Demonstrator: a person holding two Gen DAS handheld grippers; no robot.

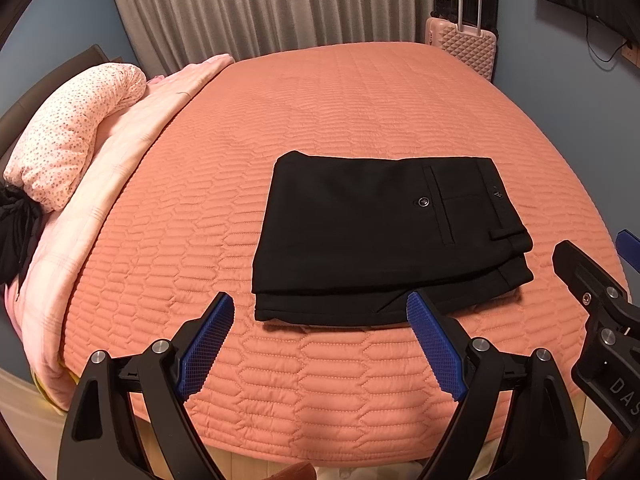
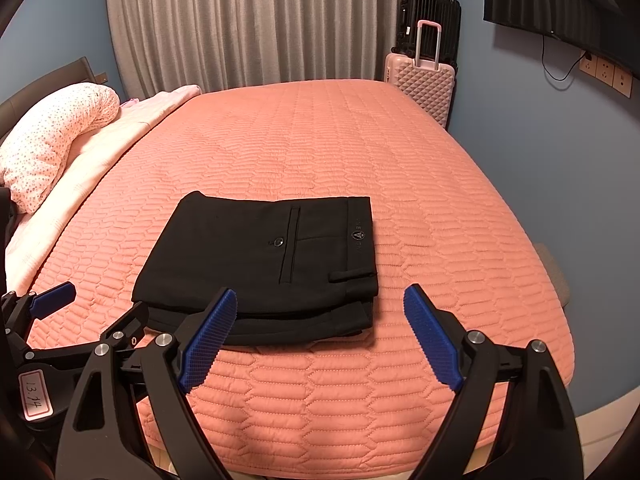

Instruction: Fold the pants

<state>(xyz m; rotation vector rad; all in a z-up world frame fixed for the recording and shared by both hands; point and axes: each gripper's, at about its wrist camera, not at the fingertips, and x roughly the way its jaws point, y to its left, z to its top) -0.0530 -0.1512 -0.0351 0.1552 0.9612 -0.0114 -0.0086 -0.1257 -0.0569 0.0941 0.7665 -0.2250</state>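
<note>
While the folded pants [image 1: 384,236] lie on the bed [image 1: 320,120], both grippers' jaws stand spread, apparently empty.

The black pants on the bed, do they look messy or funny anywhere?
Mostly neat. The pants lie folded flat on the orange bedspread, but the bottom layers stick out past the top one along the near edge, so the stack is slightly uneven. Nothing looks torn or spilled.

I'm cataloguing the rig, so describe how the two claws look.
Both the left claw and the right claw have black angular frames with silver bolts and blue ribbed fingers. The left carries a white label handwritten "13.14"; the right shows white letters "DAS".
</note>
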